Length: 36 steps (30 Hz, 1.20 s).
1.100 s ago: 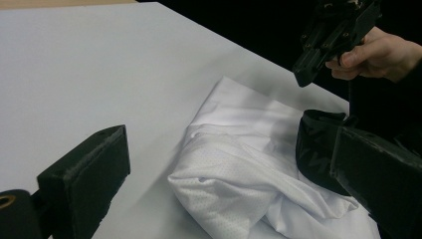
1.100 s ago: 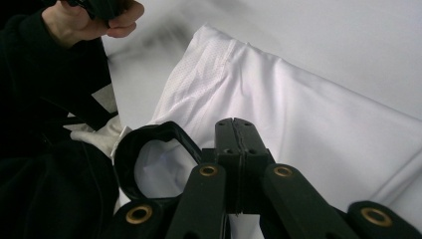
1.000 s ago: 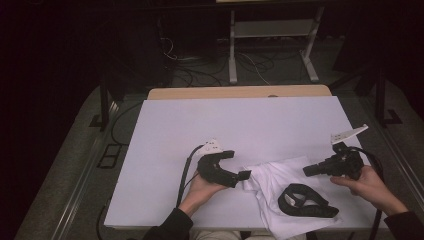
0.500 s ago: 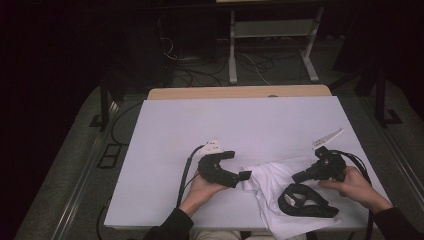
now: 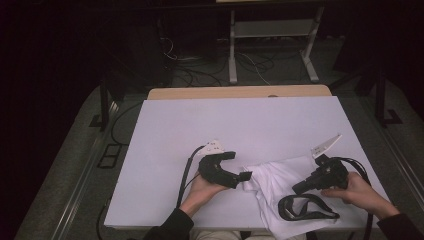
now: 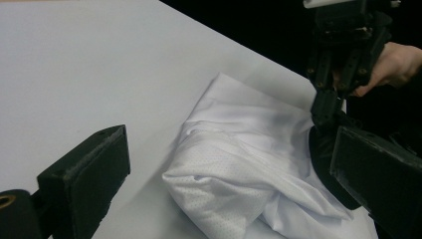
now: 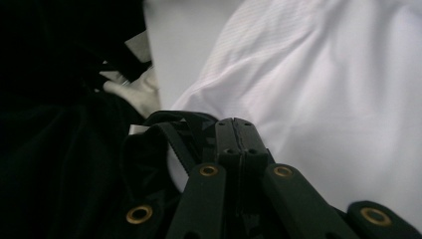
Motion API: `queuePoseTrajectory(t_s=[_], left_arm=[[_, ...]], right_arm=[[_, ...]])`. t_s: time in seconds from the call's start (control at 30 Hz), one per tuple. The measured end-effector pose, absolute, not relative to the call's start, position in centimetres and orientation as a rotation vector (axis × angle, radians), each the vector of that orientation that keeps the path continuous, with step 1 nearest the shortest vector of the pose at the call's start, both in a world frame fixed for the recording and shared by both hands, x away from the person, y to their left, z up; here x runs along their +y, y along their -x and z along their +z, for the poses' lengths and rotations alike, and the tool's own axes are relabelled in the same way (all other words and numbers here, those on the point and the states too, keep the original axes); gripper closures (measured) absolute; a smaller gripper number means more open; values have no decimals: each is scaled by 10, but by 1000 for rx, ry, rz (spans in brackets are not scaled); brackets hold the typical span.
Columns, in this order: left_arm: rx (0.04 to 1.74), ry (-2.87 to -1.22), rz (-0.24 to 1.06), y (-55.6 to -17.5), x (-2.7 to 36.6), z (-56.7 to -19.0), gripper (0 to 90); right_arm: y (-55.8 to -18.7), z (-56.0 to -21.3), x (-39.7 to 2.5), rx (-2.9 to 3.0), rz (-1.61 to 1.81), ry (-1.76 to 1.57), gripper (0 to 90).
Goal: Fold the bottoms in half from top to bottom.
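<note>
A crumpled white garment (image 5: 277,177) with a black collar band (image 5: 306,207) lies at the front right of the white table (image 5: 240,125) and hangs slightly over the near edge. My left gripper (image 5: 241,165) is open at the garment's left edge. In the left gripper view the folded cloth (image 6: 239,149) lies between the wide-apart jaws, touching neither. My right gripper (image 5: 296,190) lies low on the garment's right side. Its jaws are pressed shut (image 7: 238,130), with the tips at the black collar band (image 7: 169,132). I see no cloth between them.
A wooden strip (image 5: 240,92) runs along the table's far edge. Behind it, a metal stand (image 5: 270,40) and loose cables (image 5: 180,60) sit on the dark floor. Bare tabletop spreads to the left and far side of the garment.
My right gripper has come down and to the left, from above the table's right edge onto the garment beside the collar. The left gripper and the garment have stayed put.
</note>
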<state>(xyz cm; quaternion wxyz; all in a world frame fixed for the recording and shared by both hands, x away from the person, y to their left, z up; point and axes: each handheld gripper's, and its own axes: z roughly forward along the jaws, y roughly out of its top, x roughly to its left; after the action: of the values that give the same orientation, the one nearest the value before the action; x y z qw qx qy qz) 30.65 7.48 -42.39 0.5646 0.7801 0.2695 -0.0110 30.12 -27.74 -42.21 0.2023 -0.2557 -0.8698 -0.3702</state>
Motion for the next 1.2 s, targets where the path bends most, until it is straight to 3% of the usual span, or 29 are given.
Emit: queuePoseTrajectory(t_s=[0.5,1.2], left_arm=[[633,-1847,-30,-306,73,-426,11],[648,-1846,-39,-308,72,-428,7]], right_arm=[[-269,-426,-280,-2400,-1038,646,883],[-253,-449,-267,-2474,-849,540,883]])
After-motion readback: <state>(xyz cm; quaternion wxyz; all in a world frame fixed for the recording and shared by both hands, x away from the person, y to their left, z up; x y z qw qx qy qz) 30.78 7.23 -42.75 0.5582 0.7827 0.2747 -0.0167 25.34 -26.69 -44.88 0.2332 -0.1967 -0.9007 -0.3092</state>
